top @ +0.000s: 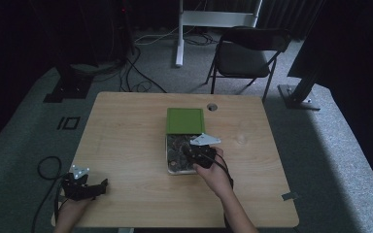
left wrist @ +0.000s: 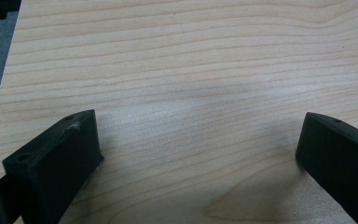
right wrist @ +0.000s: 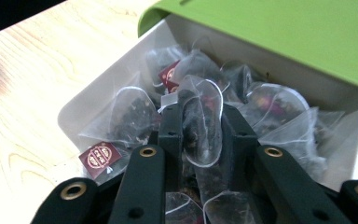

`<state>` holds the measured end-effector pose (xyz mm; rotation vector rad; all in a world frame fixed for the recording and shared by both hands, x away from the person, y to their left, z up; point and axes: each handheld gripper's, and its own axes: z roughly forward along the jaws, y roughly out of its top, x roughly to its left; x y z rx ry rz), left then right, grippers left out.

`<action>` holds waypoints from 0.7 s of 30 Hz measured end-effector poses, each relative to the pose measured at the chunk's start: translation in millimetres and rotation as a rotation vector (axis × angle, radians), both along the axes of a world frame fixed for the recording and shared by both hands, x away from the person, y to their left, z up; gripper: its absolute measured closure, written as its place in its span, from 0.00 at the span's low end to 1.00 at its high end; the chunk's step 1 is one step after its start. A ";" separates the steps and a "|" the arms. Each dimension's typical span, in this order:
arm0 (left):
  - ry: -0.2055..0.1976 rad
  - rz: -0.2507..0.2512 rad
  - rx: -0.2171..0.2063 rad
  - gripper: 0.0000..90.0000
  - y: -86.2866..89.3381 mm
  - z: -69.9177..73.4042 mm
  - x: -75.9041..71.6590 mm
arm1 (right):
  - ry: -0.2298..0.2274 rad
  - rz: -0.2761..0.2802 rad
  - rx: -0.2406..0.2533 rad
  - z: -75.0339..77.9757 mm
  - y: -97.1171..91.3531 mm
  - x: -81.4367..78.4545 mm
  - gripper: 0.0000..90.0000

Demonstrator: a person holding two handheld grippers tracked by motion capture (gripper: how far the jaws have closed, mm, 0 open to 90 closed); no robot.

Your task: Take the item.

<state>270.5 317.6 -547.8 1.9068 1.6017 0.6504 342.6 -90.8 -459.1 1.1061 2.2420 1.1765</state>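
- A tea bag [right wrist: 202,122] stands pinched between the right gripper's [right wrist: 202,128] jaws, inside the white box [right wrist: 81,109] at mid-table, ready for lifting out.
- The green lid [right wrist: 279,32] sits slid back, exposing the bags.
- The left gripper [left wrist: 198,149] idles wide open and empty over the table [left wrist: 191,60], near its front-left corner.

A clear pyramid tea bag [right wrist: 200,123] stands upright, pinched above the white box [right wrist: 81,105].

table [left wrist: 191,70]: pale matt wood grain | tea bags [right wrist: 200,121]: glossy sheer mesh | lid [right wrist: 284,37]: smooth green plastic
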 end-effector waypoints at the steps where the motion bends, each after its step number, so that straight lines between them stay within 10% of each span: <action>1: 0.000 0.000 0.000 0.00 0.0 0.0 0.0 | -0.003 0.004 0.003 2.1 -0.7 -0.5 0.82; 21: -0.001 0.002 -0.002 0.00 -0.1 -0.1 0.0 | -0.037 0.025 0.081 33.2 -11.8 -4.1 0.82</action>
